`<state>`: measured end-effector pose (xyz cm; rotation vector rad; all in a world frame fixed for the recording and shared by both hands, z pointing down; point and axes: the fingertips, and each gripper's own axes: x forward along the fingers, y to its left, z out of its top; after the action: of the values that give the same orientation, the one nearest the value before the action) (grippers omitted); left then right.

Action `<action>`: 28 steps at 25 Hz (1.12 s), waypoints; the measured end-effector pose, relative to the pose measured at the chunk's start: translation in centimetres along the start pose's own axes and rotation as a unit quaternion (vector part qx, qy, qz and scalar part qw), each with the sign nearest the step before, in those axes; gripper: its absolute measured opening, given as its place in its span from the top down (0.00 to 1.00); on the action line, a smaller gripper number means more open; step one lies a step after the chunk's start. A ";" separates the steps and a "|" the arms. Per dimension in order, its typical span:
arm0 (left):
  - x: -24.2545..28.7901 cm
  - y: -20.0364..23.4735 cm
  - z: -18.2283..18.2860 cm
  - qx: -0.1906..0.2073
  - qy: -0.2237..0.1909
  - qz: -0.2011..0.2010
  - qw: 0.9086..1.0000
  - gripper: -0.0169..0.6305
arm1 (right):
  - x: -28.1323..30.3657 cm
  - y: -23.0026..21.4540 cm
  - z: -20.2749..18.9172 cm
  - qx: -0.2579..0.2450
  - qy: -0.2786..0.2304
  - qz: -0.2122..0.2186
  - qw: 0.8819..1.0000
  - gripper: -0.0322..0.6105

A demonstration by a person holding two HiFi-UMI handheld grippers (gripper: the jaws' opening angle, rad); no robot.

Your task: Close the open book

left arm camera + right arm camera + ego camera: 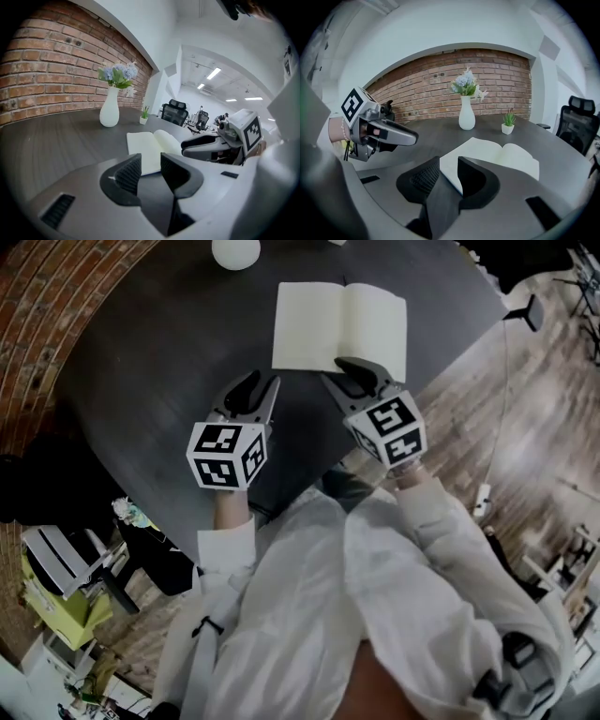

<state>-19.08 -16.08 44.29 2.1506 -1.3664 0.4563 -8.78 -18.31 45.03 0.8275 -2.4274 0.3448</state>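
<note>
The person's white jacket filled the near part of the head view, both sleeves reaching forward over the dark table. The left gripper hung with its jaws apart and nothing between them, short of the open book and off its near left corner. The book lay flat with its spine running away from the person. The right gripper was the nearer one. Its jaws, also apart, sat at the book's near edge, just left of the spine.

The right gripper view showed the left page's near edge in the gap between the jaws, unpinched; whether it touched a pad I could not tell. The left gripper view added a flower vase and a small potted plant beyond.
</note>
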 end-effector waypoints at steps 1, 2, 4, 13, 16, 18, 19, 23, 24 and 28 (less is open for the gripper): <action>0.3 0.0 -0.2 -0.003 0.003 0.000 1.000 0.78 | 0.3 -0.1 -0.2 -0.007 0.007 0.000 1.000 0.79; 0.7 0.0 -0.4 -0.006 0.006 -0.002 1.000 0.78 | 0.6 -0.2 -0.4 -0.016 0.016 -0.001 1.000 0.79; 1.3 0.0 -0.9 -0.011 0.012 -0.006 1.000 0.78 | 1.4 0.0 -0.3 -0.037 0.028 -0.001 0.999 0.79; 3.1 1.2 -3.1 -0.041 0.033 -0.018 0.998 0.78 | 4.7 0.5 -3.3 -0.166 0.102 -0.006 0.981 0.79; 3.5 1.3 -3.6 -0.050 0.038 -0.026 0.998 0.78 | 5.5 0.8 -4.3 -0.201 0.130 0.001 0.971 0.79; 3.8 1.1 -3.8 -0.055 0.042 -0.030 0.997 0.78 | 5.8 0.9 -5.2 -0.218 0.144 0.005 0.965 0.78; 3.9 1.1 -4.0 -0.057 0.043 -0.032 0.997 0.78 | 5.9 1.0 -5.5 -0.226 0.149 0.006 0.963 0.77; 4.3 1.0 -4.4 -0.064 0.048 -0.039 0.996 0.78 | 6.4 1.0 -6.2 -0.266 0.167 0.004 0.949 0.75; 4.4 1.1 -4.5 -0.065 0.049 -0.040 0.996 0.78 | 6.5 0.9 -6.3 -0.279 0.171 0.002 0.945 0.74; 4.5 1.1 -4.5 -0.067 0.052 -0.043 0.996 0.78 | 6.7 0.6 -6.6 -0.315 0.182 0.001 0.932 0.73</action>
<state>-18.11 -16.95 50.67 2.0390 -1.2084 0.4243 -10.78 -18.46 54.24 0.4234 -1.9971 -0.2597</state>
